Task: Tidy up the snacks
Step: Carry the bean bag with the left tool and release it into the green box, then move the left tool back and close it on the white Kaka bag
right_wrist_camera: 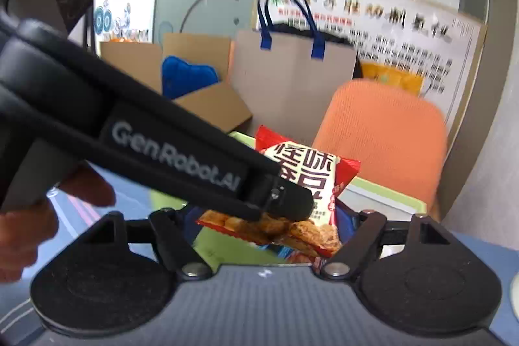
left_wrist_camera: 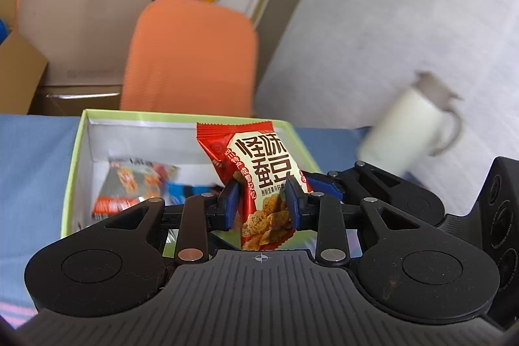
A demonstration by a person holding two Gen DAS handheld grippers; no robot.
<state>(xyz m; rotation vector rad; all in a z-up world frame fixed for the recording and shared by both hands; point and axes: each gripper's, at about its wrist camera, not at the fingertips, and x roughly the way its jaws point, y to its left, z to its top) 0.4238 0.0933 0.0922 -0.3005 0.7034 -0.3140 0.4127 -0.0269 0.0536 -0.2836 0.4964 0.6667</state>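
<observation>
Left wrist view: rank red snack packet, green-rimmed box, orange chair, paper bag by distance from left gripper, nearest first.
1. red snack packet, pinched in the left gripper.
2. green-rimmed box, just beyond, under the packet.
3. orange chair, behind the box.
4. paper bag, farthest, upper left.

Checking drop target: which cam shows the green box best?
Left wrist: the green box shows its rim, white inner walls and packets inside. Right wrist shows only rim fragments behind the red snack packet and left claw.

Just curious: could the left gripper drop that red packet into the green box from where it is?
Probably yes: the left gripper holds the red packet over the open green box, nothing between them.
</observation>
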